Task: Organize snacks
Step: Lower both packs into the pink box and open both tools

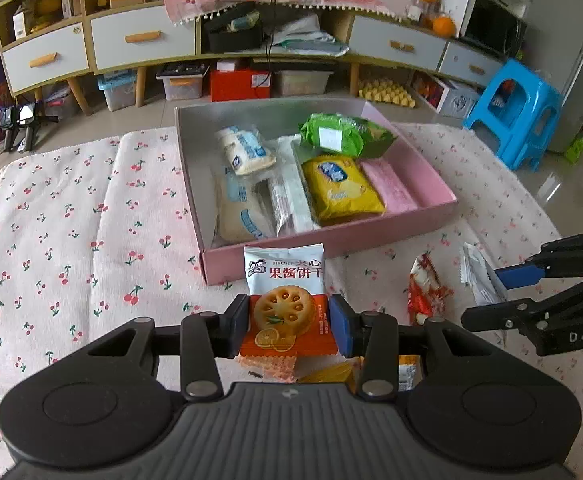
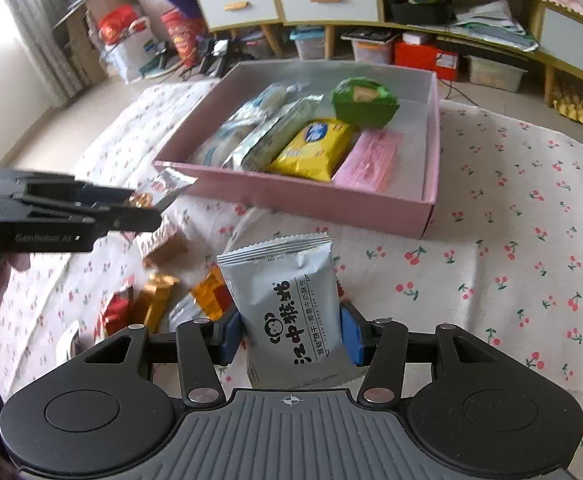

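Since both packets belong in the pink box, my left tongs clench the biscuit packet and my right tongs clench the grey packet.

The white-and-orange biscuit packet at lower centre of the left wrist view reads "BISCUIT" and "果酱饼干". The black gripper arm at its right edge bears "DAS". In the right wrist view, the grey foil packet at lower centre reads "江中猴姑".
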`<state>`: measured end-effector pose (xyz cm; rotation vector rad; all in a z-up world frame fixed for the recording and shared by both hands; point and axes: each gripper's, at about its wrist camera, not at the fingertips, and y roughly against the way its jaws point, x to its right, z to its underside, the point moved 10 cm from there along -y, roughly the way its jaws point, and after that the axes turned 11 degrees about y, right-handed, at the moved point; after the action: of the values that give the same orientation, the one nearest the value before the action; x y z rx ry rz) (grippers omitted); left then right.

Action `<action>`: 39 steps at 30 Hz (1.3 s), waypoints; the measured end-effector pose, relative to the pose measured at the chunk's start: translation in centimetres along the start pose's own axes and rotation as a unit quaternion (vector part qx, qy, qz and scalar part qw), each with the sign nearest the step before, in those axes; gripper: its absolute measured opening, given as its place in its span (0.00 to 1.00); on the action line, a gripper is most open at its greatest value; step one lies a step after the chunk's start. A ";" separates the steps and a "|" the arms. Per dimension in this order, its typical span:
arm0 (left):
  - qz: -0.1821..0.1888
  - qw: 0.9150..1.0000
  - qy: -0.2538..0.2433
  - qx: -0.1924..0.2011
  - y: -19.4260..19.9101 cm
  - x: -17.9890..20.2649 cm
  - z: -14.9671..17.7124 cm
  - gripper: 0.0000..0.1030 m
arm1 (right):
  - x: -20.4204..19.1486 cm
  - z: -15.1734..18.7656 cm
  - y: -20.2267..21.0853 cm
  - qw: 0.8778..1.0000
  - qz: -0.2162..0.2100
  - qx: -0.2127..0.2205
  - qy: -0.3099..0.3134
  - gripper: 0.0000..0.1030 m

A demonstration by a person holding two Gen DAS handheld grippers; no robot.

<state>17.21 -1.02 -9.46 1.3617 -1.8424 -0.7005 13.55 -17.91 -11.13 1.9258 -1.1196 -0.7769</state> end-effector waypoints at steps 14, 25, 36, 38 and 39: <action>0.012 0.997 0.064 0.040 0.0 0.9 -3.1 0.38 | 4.5 -3.8 1.1 0.990 0.042 0.046 -0.124 0.48; 0.011 0.996 0.084 0.039 -3.8 1.4 -6.7 0.38 | 8.9 -6.9 -2.2 0.980 0.061 0.044 -0.186 0.48; 0.008 0.994 0.105 0.031 -7.6 1.6 -9.5 0.38 | 10.0 -9.0 -4.7 0.977 0.041 0.047 -0.204 0.47; -0.001 0.994 0.102 0.032 -8.1 1.5 -9.6 0.38 | 9.8 -9.2 -5.2 0.978 0.037 0.044 -0.199 0.47; -0.004 0.994 0.101 0.033 -8.2 1.4 -9.6 0.38 | 9.7 -9.3 -5.4 0.979 0.037 0.043 -0.196 0.47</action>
<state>29.31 -4.83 -9.82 1.4288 -1.7134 -0.4905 27.41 -21.98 -12.05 1.8337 -1.4732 -1.1144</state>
